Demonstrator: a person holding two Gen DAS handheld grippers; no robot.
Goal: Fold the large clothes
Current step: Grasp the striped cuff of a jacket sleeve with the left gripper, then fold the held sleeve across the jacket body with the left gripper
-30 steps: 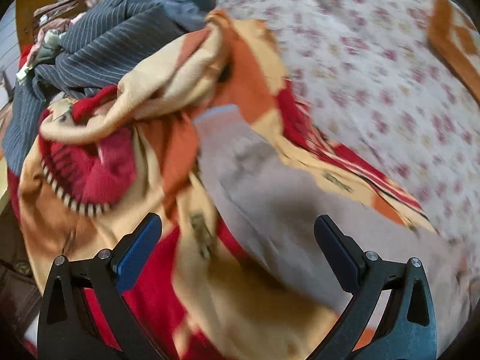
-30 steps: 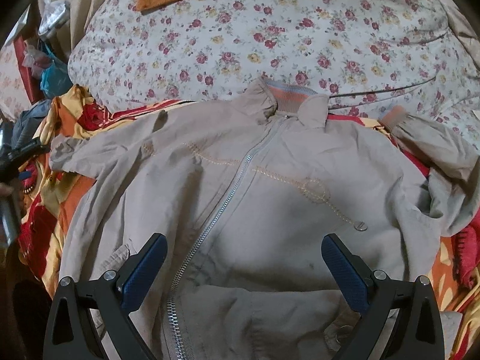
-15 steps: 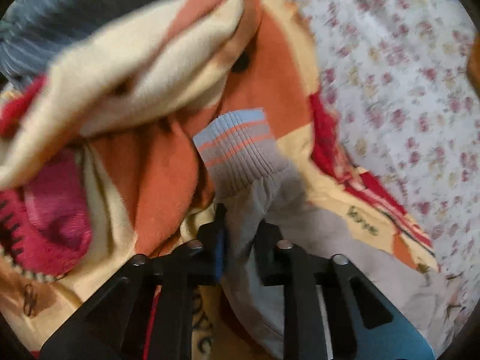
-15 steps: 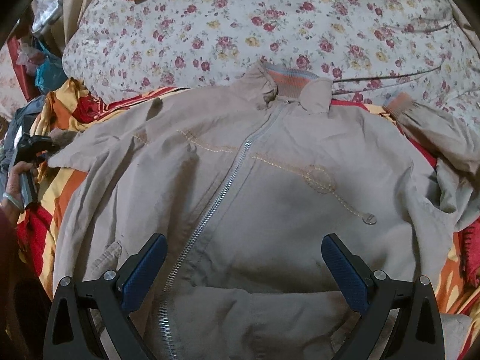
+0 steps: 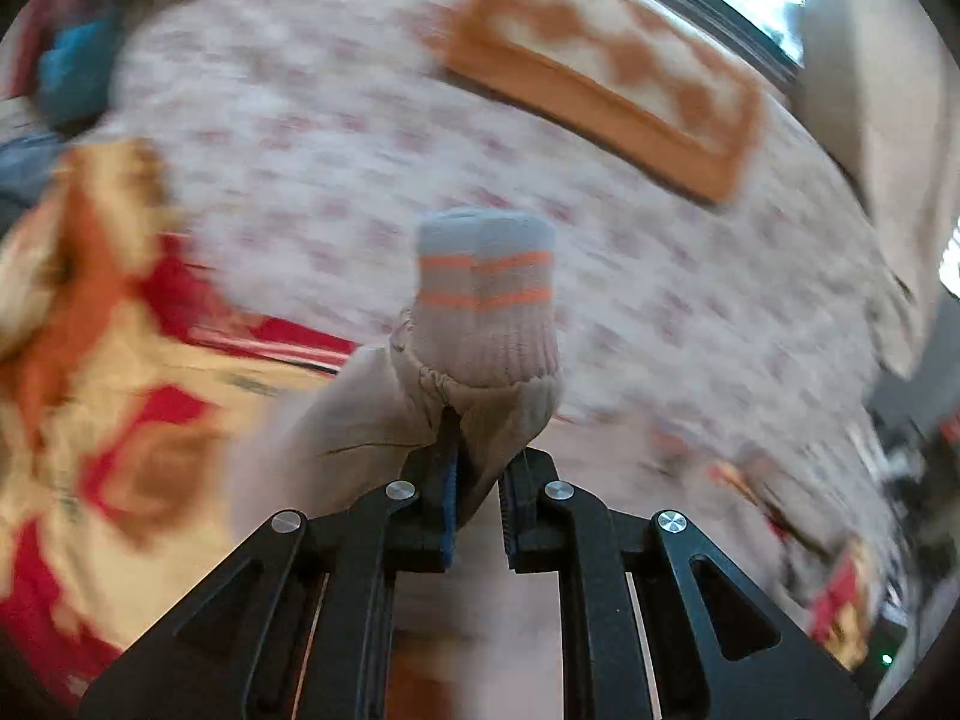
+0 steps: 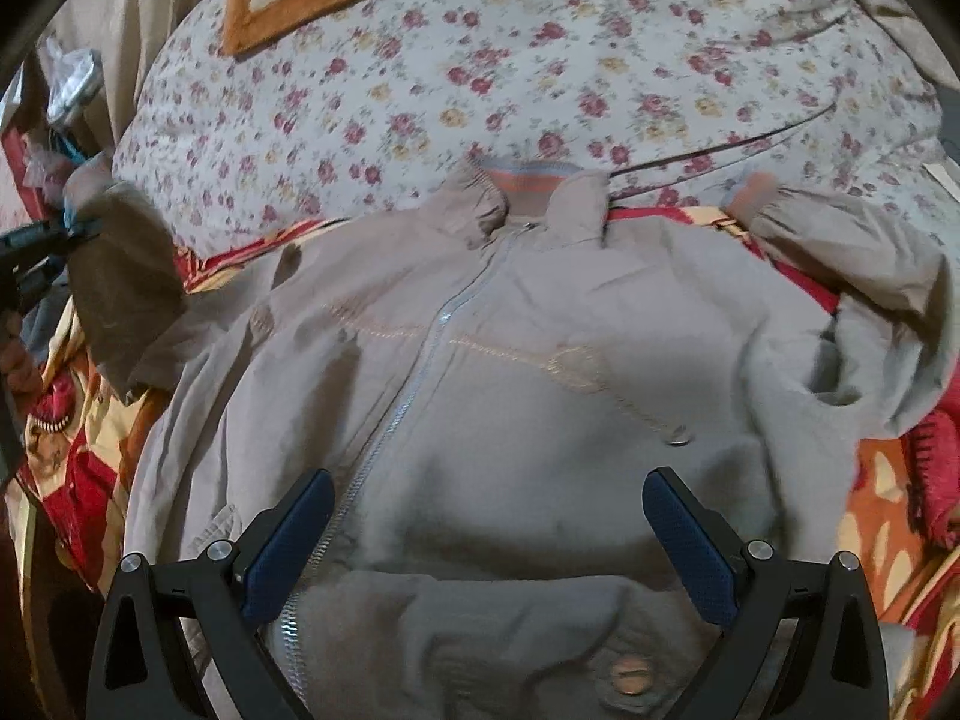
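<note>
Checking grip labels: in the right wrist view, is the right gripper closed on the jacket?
No. The right gripper stands open above the jacket, its blue pads wide apart with no fabric pinched.

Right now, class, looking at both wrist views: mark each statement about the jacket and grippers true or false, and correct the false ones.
1. The left gripper is shut on the sleeve. True.
2. The right gripper grips the collar. False: it is open above the jacket, holding nothing.
3. The cuff has orange stripes. True.
4. The jacket is unzipped. False: its zip is closed to the collar.
</note>
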